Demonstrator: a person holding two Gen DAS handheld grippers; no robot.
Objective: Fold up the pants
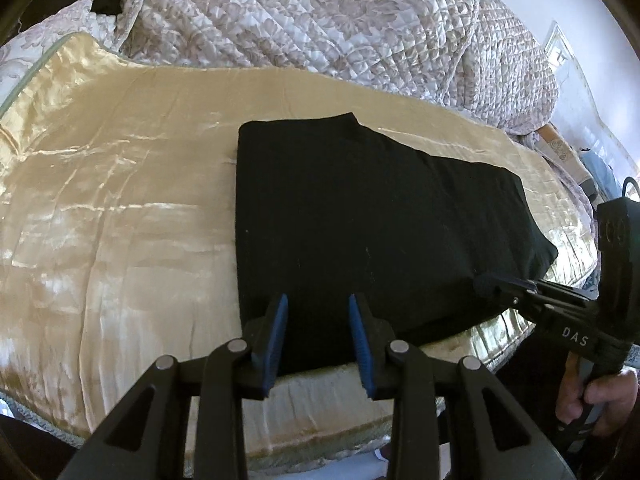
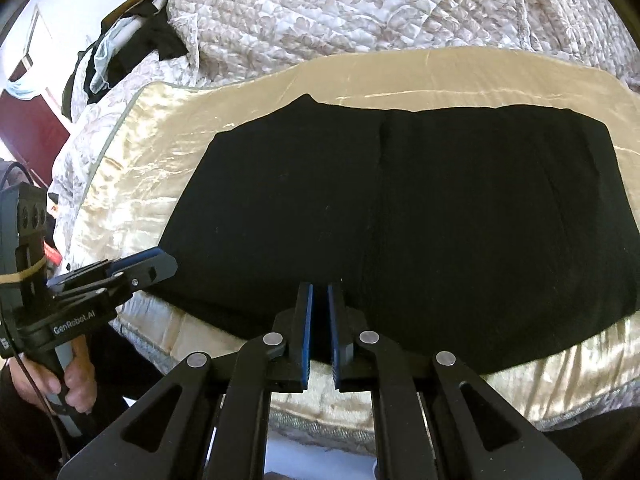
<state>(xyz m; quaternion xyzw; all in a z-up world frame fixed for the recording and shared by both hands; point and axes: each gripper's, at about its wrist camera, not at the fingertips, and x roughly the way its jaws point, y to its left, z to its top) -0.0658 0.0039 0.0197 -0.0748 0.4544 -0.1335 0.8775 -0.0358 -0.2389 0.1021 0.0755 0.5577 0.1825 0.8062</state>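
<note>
The black pants (image 2: pixel 400 216) lie folded flat on the gold satin sheet (image 1: pixel 120 208), close to the bed's near edge, with a quilt (image 1: pixel 320 20) heaped behind. The left claw (image 1: pixel 318 340) hovers over the near hem with jaws spread and empty. The right claw (image 2: pixel 318 332) sits at the near edge, jaws almost together; whether cloth is pinched there I cannot tell. The sheet looks slick, so a one-sided tug could probably slide the stack off the edge or skew its layers
</note>
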